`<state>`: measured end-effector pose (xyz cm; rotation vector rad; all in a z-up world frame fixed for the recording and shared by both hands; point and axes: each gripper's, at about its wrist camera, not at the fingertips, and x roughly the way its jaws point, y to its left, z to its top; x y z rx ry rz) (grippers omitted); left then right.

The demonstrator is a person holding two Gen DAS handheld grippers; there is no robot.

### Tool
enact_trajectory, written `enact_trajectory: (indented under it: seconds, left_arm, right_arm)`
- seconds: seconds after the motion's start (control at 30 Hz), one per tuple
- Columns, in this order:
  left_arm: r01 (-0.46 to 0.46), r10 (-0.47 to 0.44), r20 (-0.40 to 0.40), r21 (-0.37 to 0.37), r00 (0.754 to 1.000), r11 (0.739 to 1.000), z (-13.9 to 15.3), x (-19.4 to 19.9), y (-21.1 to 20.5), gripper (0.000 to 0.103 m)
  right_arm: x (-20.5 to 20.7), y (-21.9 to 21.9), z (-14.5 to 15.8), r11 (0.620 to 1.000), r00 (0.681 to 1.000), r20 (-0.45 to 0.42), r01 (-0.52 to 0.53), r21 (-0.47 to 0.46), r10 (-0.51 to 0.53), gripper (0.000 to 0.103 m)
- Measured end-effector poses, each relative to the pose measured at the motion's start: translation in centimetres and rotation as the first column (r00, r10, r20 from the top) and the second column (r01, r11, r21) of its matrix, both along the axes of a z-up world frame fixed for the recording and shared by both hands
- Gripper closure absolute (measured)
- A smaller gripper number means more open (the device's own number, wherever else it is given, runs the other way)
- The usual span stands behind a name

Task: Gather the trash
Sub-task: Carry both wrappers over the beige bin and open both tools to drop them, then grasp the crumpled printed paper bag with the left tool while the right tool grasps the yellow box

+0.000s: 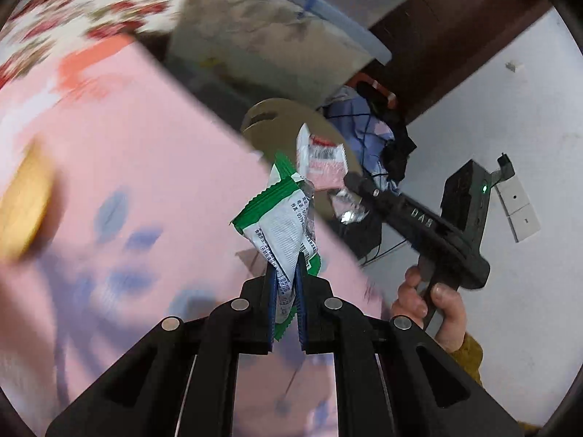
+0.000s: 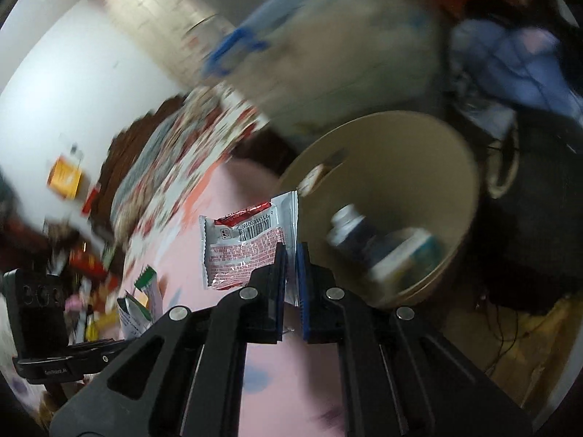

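A pink bedsheet [image 1: 145,167] with blue blotches; a yellow, round object [image 1: 25,211], possibly food, lies blurred on it.

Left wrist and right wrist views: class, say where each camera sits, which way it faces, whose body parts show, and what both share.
Left wrist: on the left gripper, looking along its fingers over a pink sheet; it pinches a green wrapper; the right hand and right gripper show.
Right wrist: on the right gripper, facing down toward a tan bin; it pinches a red wrapper; no hand shows.
Shared: both wrappers, the bin, the sheet, a clear storage box.
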<state>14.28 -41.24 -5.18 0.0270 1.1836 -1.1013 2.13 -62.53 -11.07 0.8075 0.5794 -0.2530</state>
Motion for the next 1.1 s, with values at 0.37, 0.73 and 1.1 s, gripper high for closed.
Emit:
enact_trajectory:
  seconds: [0.37, 0.73, 1.1]
  left_arm:
    - [-0.019, -0.002, 0.176, 0.119, 0.984, 0.993, -0.8, 1.7, -13.4, 0.044]
    - [0.019, -0.019, 0.163, 0.005, 0.986, 1.000, 2.1, -2.8, -4.3, 0.044]
    - [0.006, -0.019, 0.229, 0.058, 0.973, 0.998, 0.1, -11.4, 14.6, 0.044]
  right_arm:
    - [1.1, -5.8, -2.1, 0.987, 0.990, -0.055, 0.133, 0.087, -0.128, 0.072]
    - [-0.6, -0.4, 2.1, 0.995, 0.991, 0.087, 0.102, 0.018, -0.104, 0.032]
    - [4.0, 14.4, 2.8, 0.956, 0.957, 0.111, -0.279, 0.091, 0.268, 0.032]
